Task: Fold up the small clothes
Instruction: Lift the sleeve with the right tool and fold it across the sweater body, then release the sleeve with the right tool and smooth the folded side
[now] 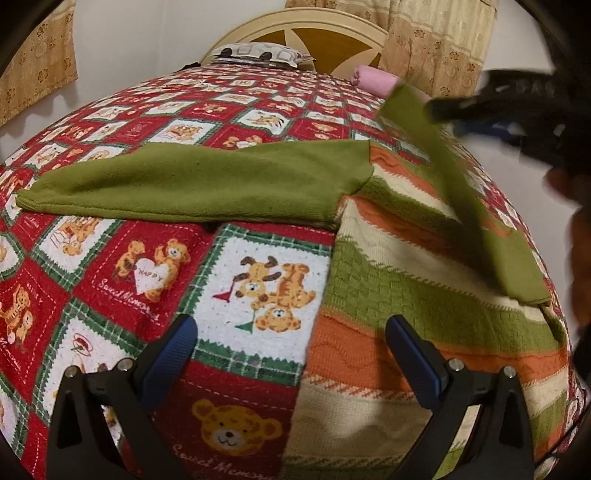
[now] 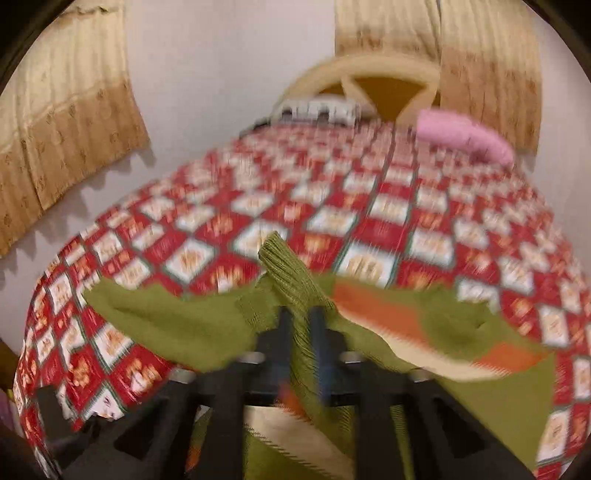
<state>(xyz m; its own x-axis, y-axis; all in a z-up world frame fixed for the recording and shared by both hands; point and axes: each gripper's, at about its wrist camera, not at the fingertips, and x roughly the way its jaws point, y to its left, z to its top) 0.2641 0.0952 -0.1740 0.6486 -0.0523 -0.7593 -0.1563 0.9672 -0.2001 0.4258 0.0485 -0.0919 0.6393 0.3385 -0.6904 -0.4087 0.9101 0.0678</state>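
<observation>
A small knitted sweater point(image 1: 424, 295) with green, orange and cream stripes lies on the bed, over the red teddy-bear quilt point(image 1: 147, 266). One plain green sleeve point(image 1: 192, 184) stretches flat across the quilt to the left. The other sleeve point(image 2: 295, 288) is lifted off the body, its ribbed cuff pinched between the closed jaws of the right gripper point(image 2: 301, 317). The left gripper point(image 1: 291, 347) hovers low over the sweater's hem edge, jaws wide apart, holding nothing. Farther back, a pink roll of cloth point(image 1: 373, 79) and a patterned pillow point(image 1: 258, 53) sit near the headboard point(image 1: 314, 29), with tan curtains point(image 1: 439, 44) behind.
</observation>
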